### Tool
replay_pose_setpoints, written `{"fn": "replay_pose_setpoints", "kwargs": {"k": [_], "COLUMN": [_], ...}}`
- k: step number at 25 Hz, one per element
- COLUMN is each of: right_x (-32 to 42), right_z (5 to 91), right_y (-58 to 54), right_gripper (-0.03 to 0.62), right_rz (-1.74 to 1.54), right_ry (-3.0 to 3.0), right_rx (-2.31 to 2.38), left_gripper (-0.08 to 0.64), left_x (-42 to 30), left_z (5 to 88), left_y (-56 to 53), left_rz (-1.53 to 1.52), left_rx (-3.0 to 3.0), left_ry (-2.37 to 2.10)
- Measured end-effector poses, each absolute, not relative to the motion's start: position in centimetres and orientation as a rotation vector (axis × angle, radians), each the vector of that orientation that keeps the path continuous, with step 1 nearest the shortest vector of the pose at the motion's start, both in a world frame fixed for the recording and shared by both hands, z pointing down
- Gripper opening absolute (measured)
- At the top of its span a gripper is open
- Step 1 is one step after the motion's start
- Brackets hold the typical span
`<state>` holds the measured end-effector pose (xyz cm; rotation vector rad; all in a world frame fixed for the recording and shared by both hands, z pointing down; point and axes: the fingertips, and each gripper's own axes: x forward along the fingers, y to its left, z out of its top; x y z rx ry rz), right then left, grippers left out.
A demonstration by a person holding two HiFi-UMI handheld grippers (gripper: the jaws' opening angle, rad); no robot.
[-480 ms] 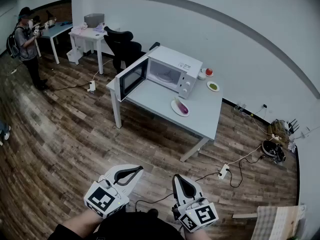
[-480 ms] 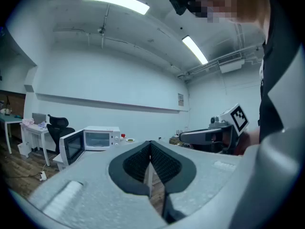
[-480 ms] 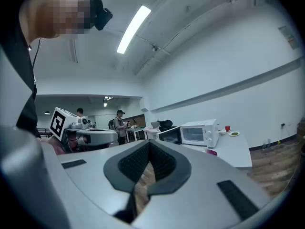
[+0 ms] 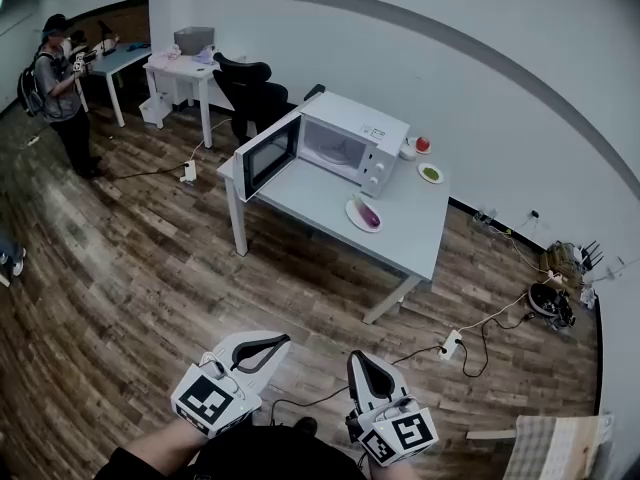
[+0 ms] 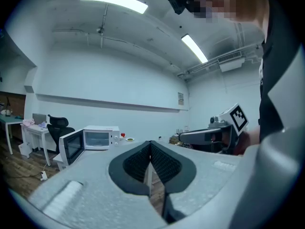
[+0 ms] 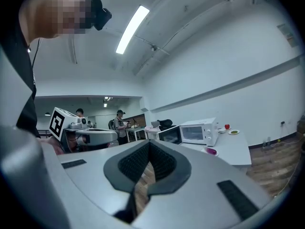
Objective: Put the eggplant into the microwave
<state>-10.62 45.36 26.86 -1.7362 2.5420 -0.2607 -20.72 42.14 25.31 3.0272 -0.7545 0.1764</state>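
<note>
Person with a backpack stands at the far left, beside a desk near the back wall. Next along is a white desk with a grey box on top, then a black chair.

Low in the head view comes my left gripper. Its jaws are pressed together, the ribbed pads meeting along one line with nothing between them. It hangs over wood floor, well apart from the table.

The table stands ahead of me, out in the room. On its left end sits the microwave, its door swung wide open to the left so the cavity shows.

My right gripper hangs near the left one, apart from it. Its jaws are closed as well and hold nothing; only floorboards show through the slot below the pads.

On the tabletop in front of the microwave's control panel lies a plate, and the eggplant rests on it. It is a small purple piece, outside the microwave and far from both my grippers.

Further back, beside the microwave, are a white bowl, a red round thing and a saucer with something green on it.

Right of the table a power strip lies on the floor, with cables trailing to clutter by the right wall.
</note>
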Motion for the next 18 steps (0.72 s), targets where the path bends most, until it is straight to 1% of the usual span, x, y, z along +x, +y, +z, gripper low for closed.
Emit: {"fn": "replay_pose_setpoints", "kwargs": {"k": [7,18], "right_x": [-8.9,-2.3], "right_z": [26.7,27.5], "right_y": [46.3,48.8], "right_gripper": [0.011,0.011], "right_rz": [-0.245,-0.267], "right_ry": [2.546,2.545], "right_rx": [-1.705,-1.678], "left_gripper": [0.008,0.008], "left_x": [-19.3,-14.9], "left_z": [25.2,24.7], "left_y": [42.9,44.4], "left_rz": [0.182,0.213], "left_rx": [3.028,3.02], "left_ry": [-0.801,-0.926]}}
